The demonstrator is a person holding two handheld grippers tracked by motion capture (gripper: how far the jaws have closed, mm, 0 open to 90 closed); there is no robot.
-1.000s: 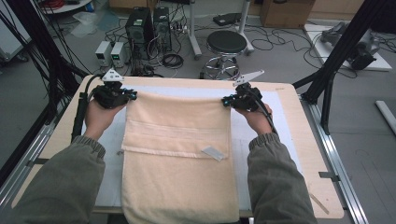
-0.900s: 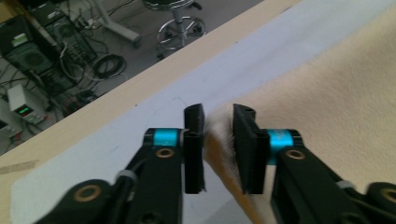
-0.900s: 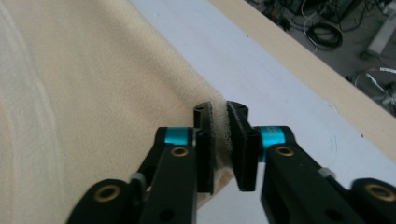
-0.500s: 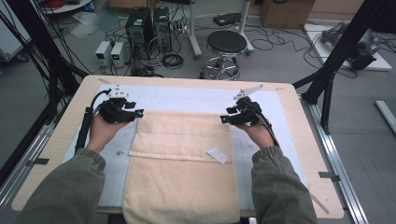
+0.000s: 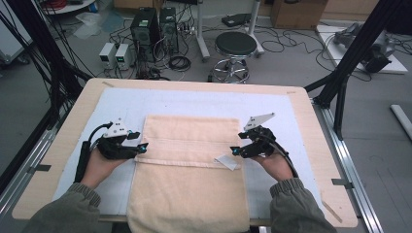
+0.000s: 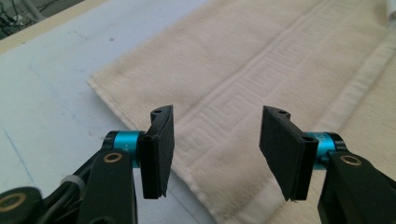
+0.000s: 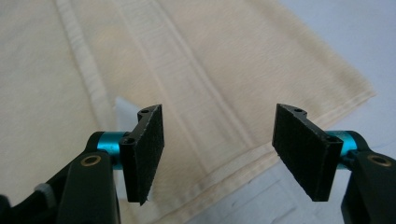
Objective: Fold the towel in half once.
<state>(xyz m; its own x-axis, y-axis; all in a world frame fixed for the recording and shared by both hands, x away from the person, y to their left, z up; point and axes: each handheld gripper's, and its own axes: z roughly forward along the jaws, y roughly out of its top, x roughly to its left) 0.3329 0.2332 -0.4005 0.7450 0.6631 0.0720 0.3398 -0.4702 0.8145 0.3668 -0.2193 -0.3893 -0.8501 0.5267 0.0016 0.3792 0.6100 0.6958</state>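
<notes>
Towel [image 5: 192, 165], cream-coloured, lies flat on a pale mat [image 5: 121, 104] covering the wooden worktop [image 5: 311, 126]; its far part is already folded over toward the person, the folded edge running across the middle, while the near end hangs over the worktop's front edge; a small white label [image 5: 227, 161] sticks out near the right side of that fold.

The left hand-held gripper [image 5: 140, 148] sits at the towel's left edge and the right hand-held gripper [image 5: 234, 151] at its right edge, both level with the folded edge; each has its jaws apart, having just been opening, with nothing clamped between them; in the left gripper view the towel's patterned band lies beneath the open jaws, and in the right gripper view the hem lies beneath them.

Judging from this, one fold is laid down and released; further folds of the long hanging part seem to remain.

Beyond the worktop stand a round stool [image 5: 235, 44], computer boxes [image 5: 154, 22] and tangled cables on the floor; nothing lies on the towel or blocks either side.
</notes>
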